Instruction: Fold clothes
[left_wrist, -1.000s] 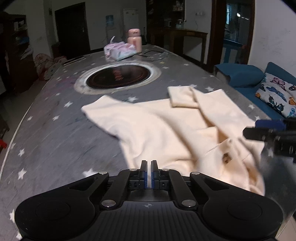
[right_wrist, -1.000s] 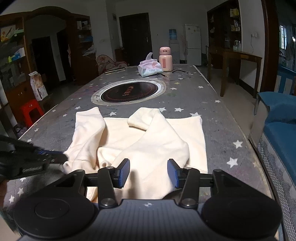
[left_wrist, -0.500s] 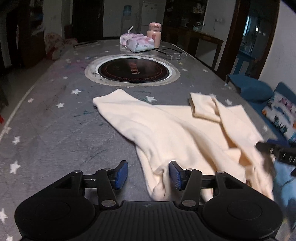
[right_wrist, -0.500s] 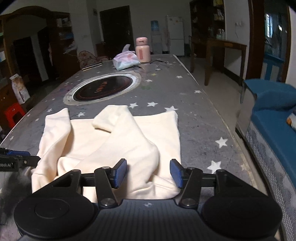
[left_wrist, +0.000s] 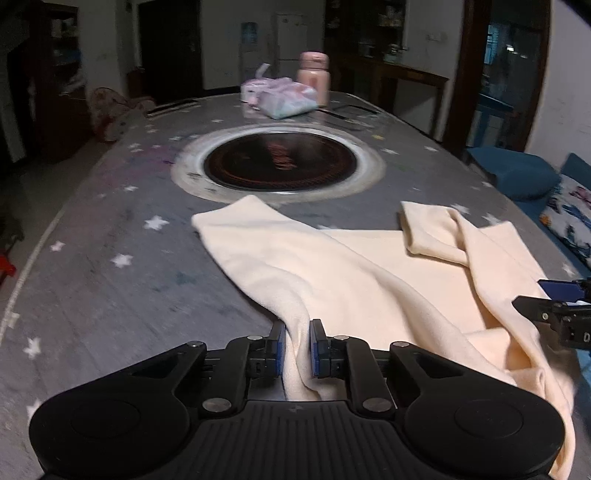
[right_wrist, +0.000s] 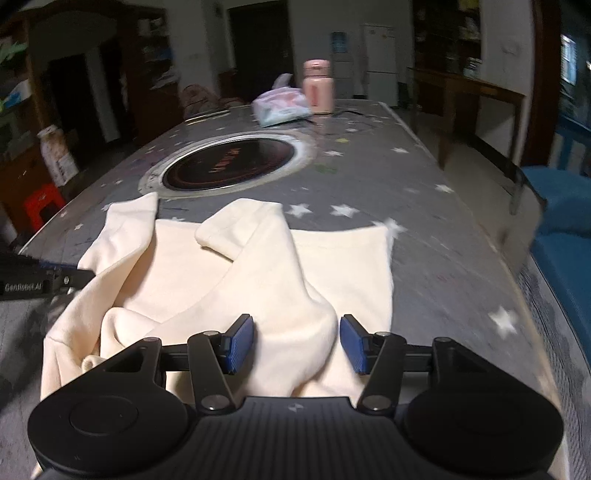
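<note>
A cream long-sleeved top (left_wrist: 369, 266) lies rumpled on the grey star-patterned table (left_wrist: 110, 295), both sleeves thrown over its body. My left gripper (left_wrist: 297, 347) is at the top's near left edge. Its jaws are closing, and a fold of the cloth fills the narrow gap between the blue pads (left_wrist: 277, 349). In the right wrist view the top (right_wrist: 258, 266) has a rounded fold lying between the spread jaws of my right gripper (right_wrist: 297, 343), and the pads do not press on it. Each gripper shows at the edge of the other's view: the right gripper (left_wrist: 554, 314) and the left gripper (right_wrist: 48, 280).
A round black cooktop (left_wrist: 280, 162) is set into the table beyond the top. Behind it lie a tissue pack (left_wrist: 284, 98) and a pink bottle (left_wrist: 314, 77). A blue sofa (left_wrist: 517, 173) runs along the table's right edge. A red stool (right_wrist: 40, 203) stands left.
My left gripper opened, moved onto the top's near edge and closed around a fold. My right gripper came down closer to the top, and its jaws spread a little wider around the fold.
</note>
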